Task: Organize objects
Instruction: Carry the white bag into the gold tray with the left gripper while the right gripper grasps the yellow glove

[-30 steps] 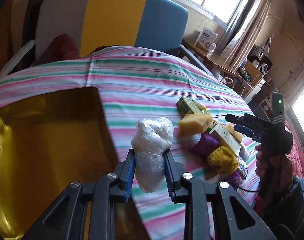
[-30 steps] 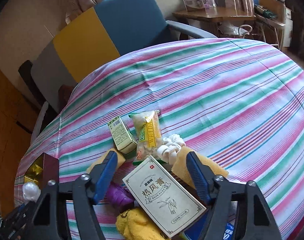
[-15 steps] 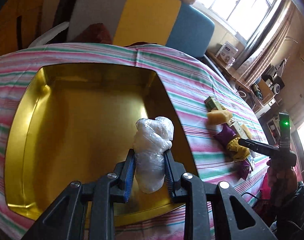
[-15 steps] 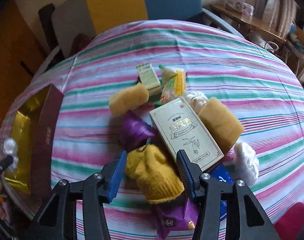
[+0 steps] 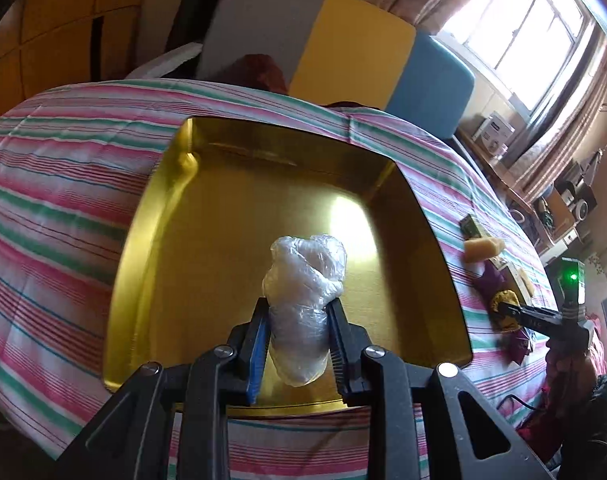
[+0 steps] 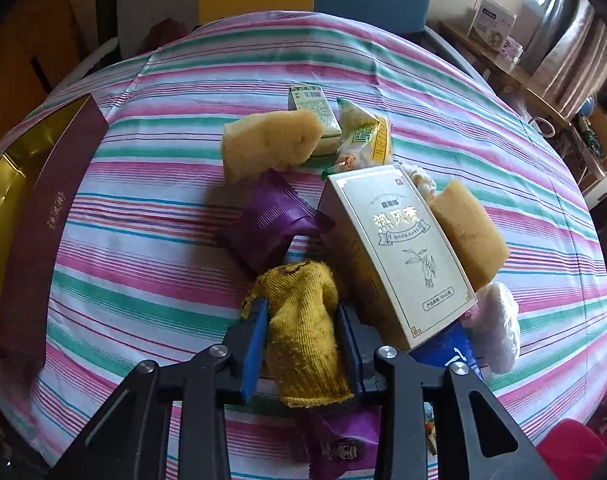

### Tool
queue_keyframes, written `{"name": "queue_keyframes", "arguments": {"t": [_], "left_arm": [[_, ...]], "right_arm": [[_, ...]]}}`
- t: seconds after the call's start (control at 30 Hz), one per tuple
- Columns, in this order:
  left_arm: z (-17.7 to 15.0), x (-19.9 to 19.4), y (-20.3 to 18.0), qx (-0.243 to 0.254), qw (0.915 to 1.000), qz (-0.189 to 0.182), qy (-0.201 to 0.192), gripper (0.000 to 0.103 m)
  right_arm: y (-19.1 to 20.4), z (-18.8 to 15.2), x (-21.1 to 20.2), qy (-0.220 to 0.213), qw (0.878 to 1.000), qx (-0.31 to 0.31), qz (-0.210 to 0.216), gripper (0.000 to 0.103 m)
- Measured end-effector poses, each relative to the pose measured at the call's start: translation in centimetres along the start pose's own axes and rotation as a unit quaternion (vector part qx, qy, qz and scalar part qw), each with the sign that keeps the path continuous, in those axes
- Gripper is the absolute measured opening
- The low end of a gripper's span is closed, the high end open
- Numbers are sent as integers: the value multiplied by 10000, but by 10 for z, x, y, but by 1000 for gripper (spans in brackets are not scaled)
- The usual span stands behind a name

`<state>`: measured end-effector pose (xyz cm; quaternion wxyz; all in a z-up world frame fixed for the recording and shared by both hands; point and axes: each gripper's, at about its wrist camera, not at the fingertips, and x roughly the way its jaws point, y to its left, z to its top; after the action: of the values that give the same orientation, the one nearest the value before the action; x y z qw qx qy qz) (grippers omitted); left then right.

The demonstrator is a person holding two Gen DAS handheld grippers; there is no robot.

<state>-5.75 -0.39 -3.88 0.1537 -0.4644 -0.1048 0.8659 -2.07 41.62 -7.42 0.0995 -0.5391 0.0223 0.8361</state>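
My left gripper is shut on a crumpled clear plastic bundle and holds it over the gold tray. In the right wrist view, my right gripper has its jaws closing, and their blue pads press the sides of a yellow knitted cloth in the pile on the striped tablecloth. Beside the cloth lie a purple packet, a cream box with gold print and two yellow sponges. The right gripper also shows at the right in the left wrist view.
A small green box, a snack bag, a white bundle and another purple packet lie in the pile. The tray's maroon side stands at the left. A grey, yellow and blue chair is behind the table.
My left gripper carried the plastic bundle from the tablecloth to over the gold tray. My right gripper came down over the pile, rolled, and closed from wide apart onto the yellow cloth.
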Motion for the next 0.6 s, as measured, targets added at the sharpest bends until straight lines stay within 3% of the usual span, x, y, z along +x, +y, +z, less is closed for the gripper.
{"name": "queue_keyframes", "arguments": {"t": [0.17,0.47,0.6], "left_arm": [[15,1,21,-212,9997,119,-44,27],[68,35,29,38,9990,442,5,27],[95,60,30,260,9967,774,36,28]], "right_arm": [[4,-1,1,19,9999,-120,-16,31],[5,-1,3,3,9999,-122,-7,31],[5,-1,2,-4,9999,-111,11,31]]}}
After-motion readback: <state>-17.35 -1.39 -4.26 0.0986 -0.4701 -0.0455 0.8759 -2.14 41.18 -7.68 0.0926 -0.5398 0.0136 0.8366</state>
